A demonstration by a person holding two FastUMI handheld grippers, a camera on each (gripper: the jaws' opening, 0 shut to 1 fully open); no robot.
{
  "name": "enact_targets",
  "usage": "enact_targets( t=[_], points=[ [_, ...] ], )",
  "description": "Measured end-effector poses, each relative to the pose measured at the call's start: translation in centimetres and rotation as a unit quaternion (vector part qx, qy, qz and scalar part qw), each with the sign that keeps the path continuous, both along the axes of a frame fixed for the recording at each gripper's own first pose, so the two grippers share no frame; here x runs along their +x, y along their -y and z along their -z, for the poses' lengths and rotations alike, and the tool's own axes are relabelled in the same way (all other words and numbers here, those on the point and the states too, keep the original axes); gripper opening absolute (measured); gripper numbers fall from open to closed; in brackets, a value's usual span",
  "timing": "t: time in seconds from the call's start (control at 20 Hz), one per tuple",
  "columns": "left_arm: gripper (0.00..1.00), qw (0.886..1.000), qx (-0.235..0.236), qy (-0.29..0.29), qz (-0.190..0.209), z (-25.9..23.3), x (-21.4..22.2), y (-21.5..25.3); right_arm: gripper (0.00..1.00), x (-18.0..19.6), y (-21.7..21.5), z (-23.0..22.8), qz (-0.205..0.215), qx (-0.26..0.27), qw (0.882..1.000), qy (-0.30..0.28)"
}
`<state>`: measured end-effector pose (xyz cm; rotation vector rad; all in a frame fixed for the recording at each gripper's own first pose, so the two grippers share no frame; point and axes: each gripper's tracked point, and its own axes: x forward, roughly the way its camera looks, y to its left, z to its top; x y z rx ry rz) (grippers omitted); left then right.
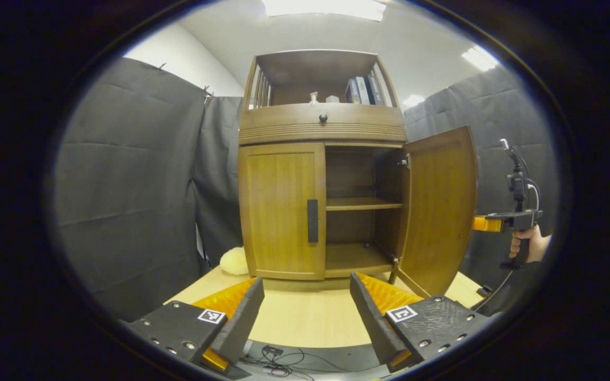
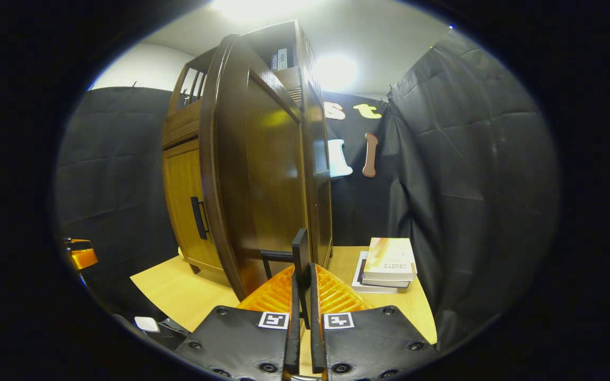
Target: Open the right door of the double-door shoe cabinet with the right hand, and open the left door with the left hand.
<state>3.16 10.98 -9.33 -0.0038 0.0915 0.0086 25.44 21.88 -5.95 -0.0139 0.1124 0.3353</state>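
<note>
The wooden shoe cabinet (image 1: 322, 124) stands on a table. Its right door (image 1: 440, 211) is swung wide open, baring two shelves inside. The left door (image 1: 281, 211) is closed, its black handle (image 1: 312, 220) at the inner edge. My left gripper (image 1: 306, 283) is open, low before the cabinet and well short of that handle. In the right gripper view, my right gripper (image 2: 302, 272) is shut on the right door's black handle (image 2: 299, 246), on the door's outer face (image 2: 262, 174). A hand holds that gripper (image 1: 482, 224) behind the open door.
The light wooden table (image 1: 305, 323) carries a pale soft lump (image 1: 234, 261) left of the cabinet and a stack of books (image 2: 389, 262) on its right. Cables (image 1: 278, 360) lie below the table's front edge. Black cloth walls close in on both sides.
</note>
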Motion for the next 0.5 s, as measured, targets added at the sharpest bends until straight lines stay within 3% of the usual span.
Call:
enact_targets(
  t=[0.3, 0.5],
  points=[
    [0.96, 1.0, -0.01, -0.006, 0.025, 0.1, 0.0, 0.3, 0.08, -1.2, 1.0, 0.6, 0.021, -0.017, 0.999, -0.017],
    [0.96, 0.999, -0.016, -0.004, 0.048, 0.0, 0.4, 0.8, 0.08, -2.1, 2.2, 1.1, 0.065, -0.02, 0.997, -0.032]
  ],
)
